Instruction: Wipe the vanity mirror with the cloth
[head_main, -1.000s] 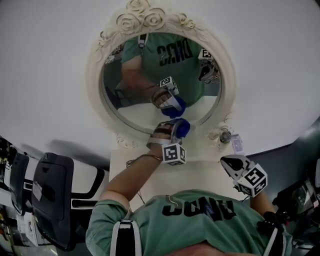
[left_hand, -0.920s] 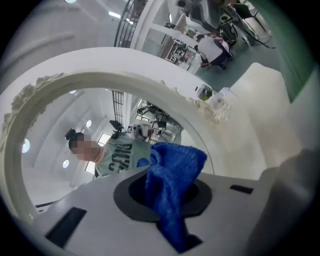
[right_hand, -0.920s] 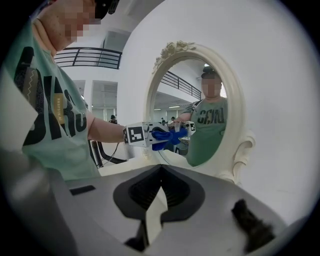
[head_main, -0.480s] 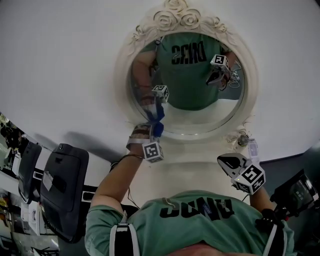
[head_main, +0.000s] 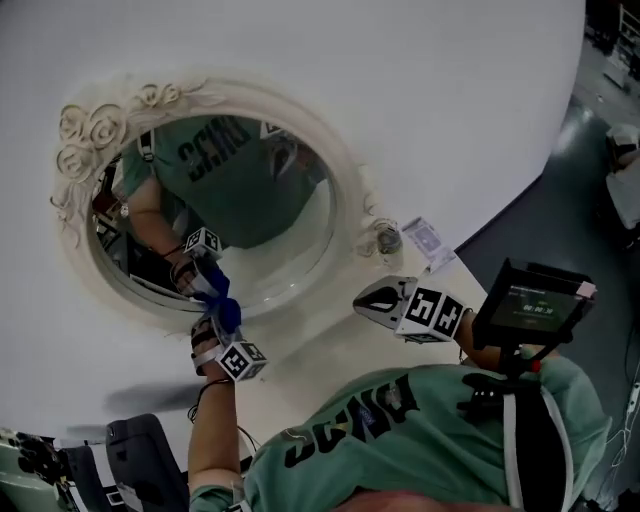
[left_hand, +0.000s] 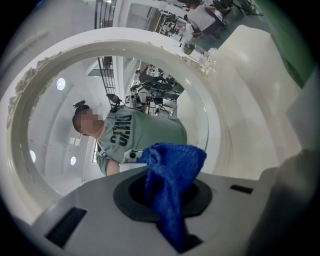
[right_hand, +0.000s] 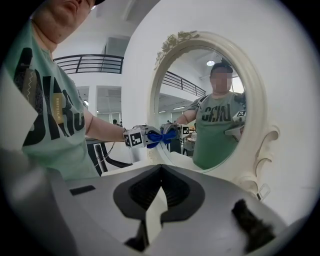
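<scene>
The left gripper (head_main: 220, 320) has its jaws clamped on the blue cloth (left_hand: 172, 182), pressed against the vanity mirror's (head_main: 290, 250) lower-left glass. The right gripper (head_main: 362, 300), jaws closed together and empty, hovers over the counter (head_main: 320, 352).

A lab-like hall, with balcony railing (right_hand: 90, 64) and mounted monitor (head_main: 537, 303)

Green tee (head_main: 445, 445), dark lettering; black shoulder strap (head_main: 527, 440); thin wristband (head_main: 204, 386), perhaps.
</scene>
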